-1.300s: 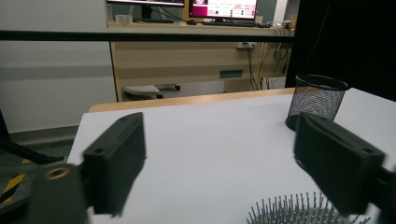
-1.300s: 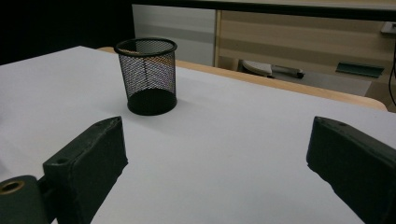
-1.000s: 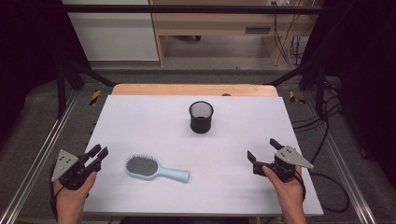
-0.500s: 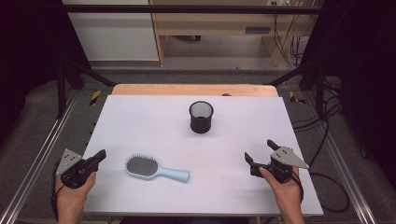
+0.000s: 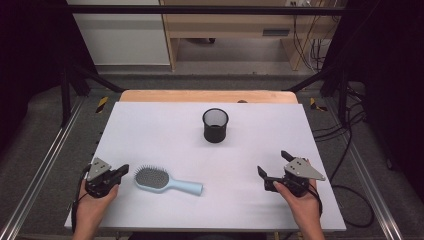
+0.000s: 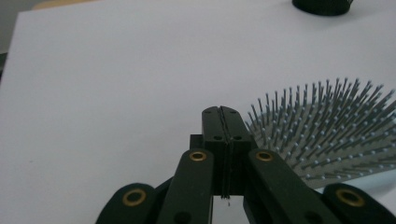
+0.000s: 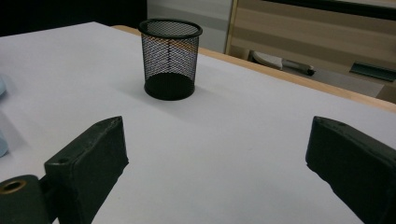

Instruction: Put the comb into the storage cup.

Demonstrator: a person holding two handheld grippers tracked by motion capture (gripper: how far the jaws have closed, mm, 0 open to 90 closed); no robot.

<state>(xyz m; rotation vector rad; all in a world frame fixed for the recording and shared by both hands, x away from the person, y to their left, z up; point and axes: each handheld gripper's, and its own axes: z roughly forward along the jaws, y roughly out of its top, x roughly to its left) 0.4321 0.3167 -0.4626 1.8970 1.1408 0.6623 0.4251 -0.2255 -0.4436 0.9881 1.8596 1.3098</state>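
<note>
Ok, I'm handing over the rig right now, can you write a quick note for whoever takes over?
Left gripper: jaws shut on nothing, low over the table, just left of the hairbrush's bristle head and apart from it.
Right gripper: jaws open, empty, near the table's right front, pointing toward the mesh cup.
Hairbrush: flat on the table, bristles up, handle toward the right.
Mesh cup: upright, empty as far as can be seen, at table centre toward the back.
Done: nothing picked up yet.
Left: probably open the left jaws, grip the hairbrush and take it to the cup.
</note>
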